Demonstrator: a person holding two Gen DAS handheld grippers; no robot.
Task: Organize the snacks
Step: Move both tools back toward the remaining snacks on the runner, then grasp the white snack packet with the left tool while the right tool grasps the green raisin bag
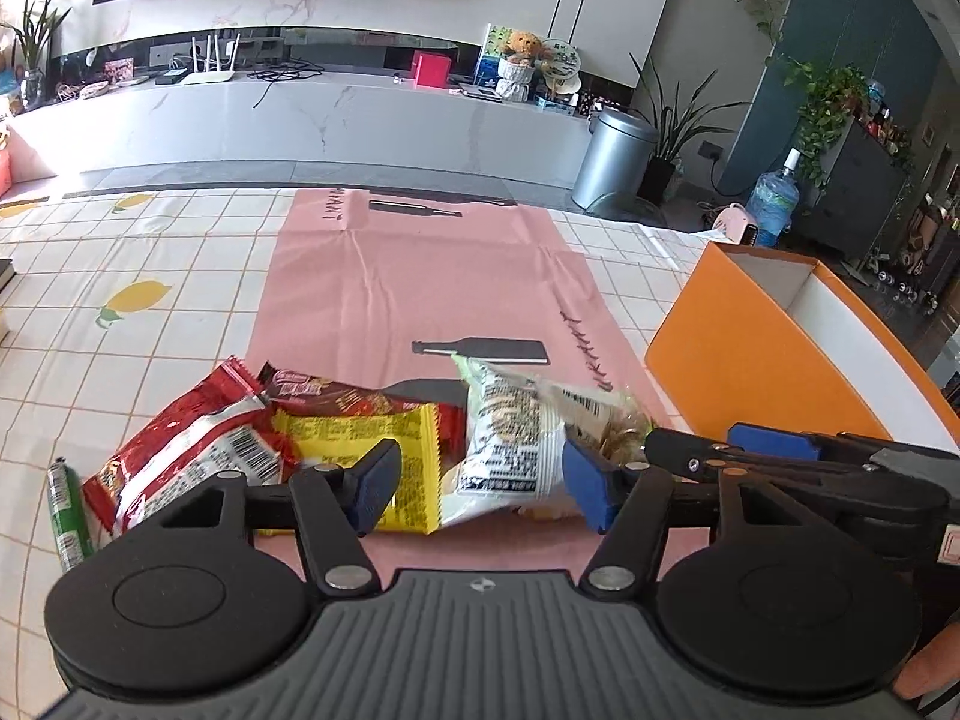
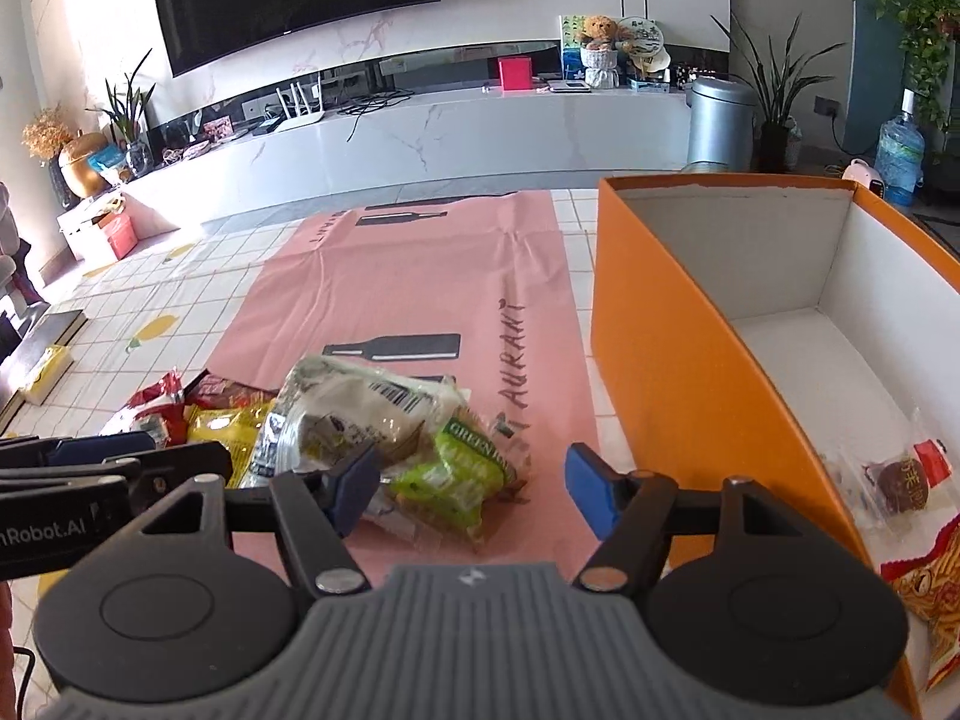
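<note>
1. Hovering over the snack pile: left tool (image 1: 480, 483), jaws spread, grasping nothing, pads straddling the yellow packet (image 1: 384, 444) and the white packet (image 1: 510, 444) without pressing on either.
2. Hanging just beside it on the right: right tool (image 2: 474, 489), jaws likewise released, left pad near the green packet (image 2: 462, 468), right pad over bare mat.
3. Lying in a loose heap on the near end of the pink mat (image 1: 420, 288): red packet (image 1: 180, 450) at the left, brown packet (image 1: 336, 396) behind, yellow packet in the middle, white packet to the right, green packet at the far right edge of the heap.
4. Resting apart at the left of the heap, on the tiled cloth: a slim green stick (image 1: 67, 516).
5. Standing on the counter (image 1: 120, 276) to the right of the mat: orange box (image 2: 672, 360), open on top, white inside.
6. Sitting already in the near end of the box: a clear-wrapped dark round sweet (image 2: 900, 483) and an orange-red bag (image 2: 930, 600).
7. Showing at the lower right of the left view: part of a hand (image 1: 927, 660).
</note>
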